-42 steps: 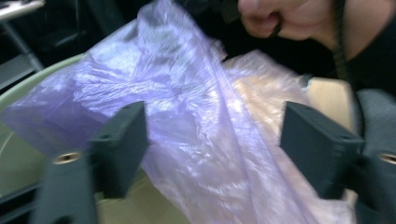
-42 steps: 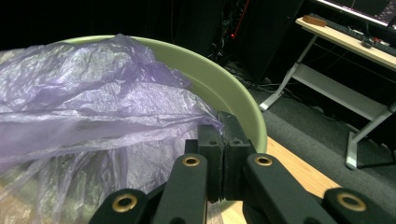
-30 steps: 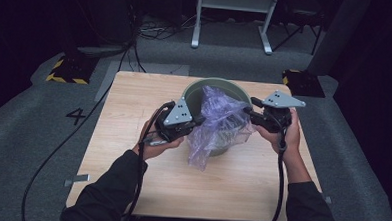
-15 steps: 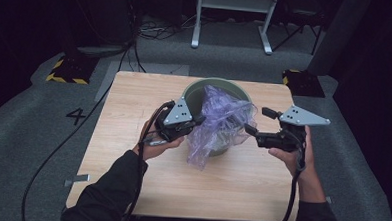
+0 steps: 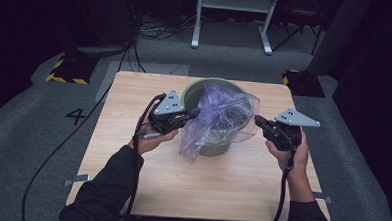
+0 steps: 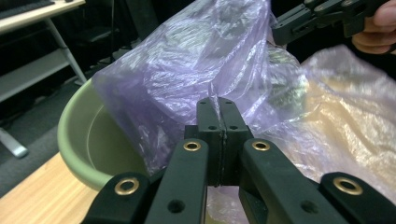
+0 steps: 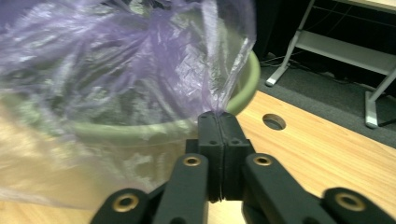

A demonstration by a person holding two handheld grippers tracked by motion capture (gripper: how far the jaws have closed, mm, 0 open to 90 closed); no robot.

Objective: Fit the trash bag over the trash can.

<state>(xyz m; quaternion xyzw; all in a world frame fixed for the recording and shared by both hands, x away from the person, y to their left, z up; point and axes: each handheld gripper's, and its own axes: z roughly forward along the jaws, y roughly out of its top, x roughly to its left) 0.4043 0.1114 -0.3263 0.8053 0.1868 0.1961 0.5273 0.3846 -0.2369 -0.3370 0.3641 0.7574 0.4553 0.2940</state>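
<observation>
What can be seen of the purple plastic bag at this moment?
The purple plastic bag is thin, translucent and crinkled. It sits partly inside the green bucket, bulging above the rim, with one loose flap hanging down the bucket's front to the table. The left gripper is shut on its film at one side; the right gripper has just closed on the opposite edge.

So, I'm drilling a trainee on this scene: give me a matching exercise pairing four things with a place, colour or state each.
Things:
1. plastic bag
2. bin
3. left tool
4. table

Descriptions:
A. pale wood
B. green, round
C. see-through purple, draped over the rim
D. shut on film at the near-left side

Pairs: 1-C, 2-B, 3-D, 4-A
</observation>
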